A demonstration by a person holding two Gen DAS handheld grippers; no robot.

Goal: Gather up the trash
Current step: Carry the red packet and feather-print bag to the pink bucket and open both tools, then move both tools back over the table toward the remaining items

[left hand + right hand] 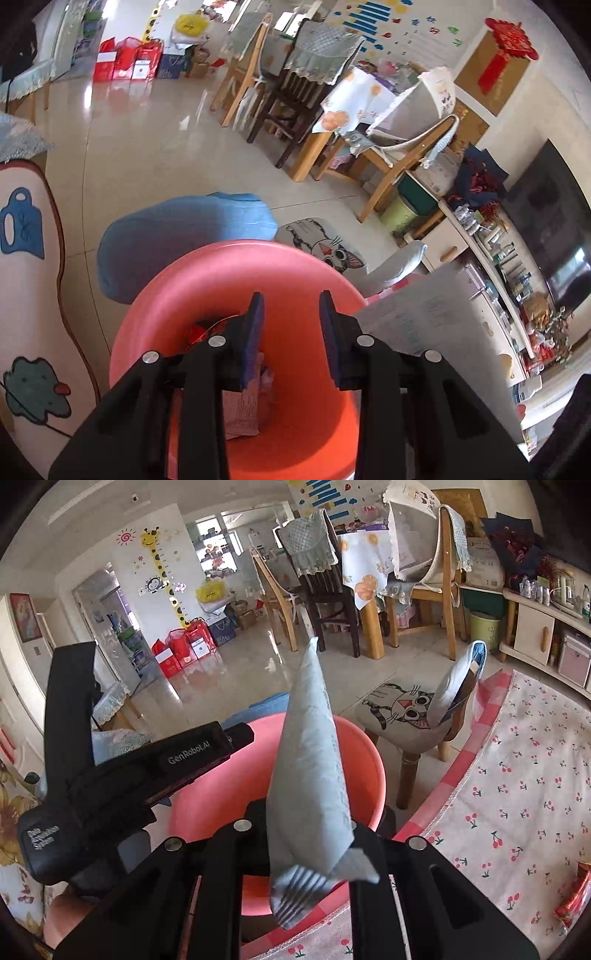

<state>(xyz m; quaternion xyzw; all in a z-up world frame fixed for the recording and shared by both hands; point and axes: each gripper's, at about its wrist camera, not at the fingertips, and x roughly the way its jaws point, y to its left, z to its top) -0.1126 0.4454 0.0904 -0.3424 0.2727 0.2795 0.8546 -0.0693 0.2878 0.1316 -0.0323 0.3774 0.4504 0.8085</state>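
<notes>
A coral-red plastic bin [221, 280] stands right below both grippers and shows in the right wrist view too [221, 786]. A red wrapper [201, 332] and a printed paper [242, 410] lie inside it. My left gripper [290, 299] points down into the bin, open, with nothing between its blue pads; the right wrist view shows it over the bin's left rim [243, 736]. My right gripper [306, 812] is shut on a creased grey-blue paper sheet [310, 746] that sticks up over the bin and hides the fingertips. That sheet shows at the right in the left wrist view [417, 314].
A low stool with a cat-face cushion [402, 705] stands just behind the bin. A table under a cherry-print cloth [517, 794] fills the right, with a red wrapper [572, 897] on it. A blue cushion [184, 232] lies beyond the bin. Dining chairs [325, 583] stand further back.
</notes>
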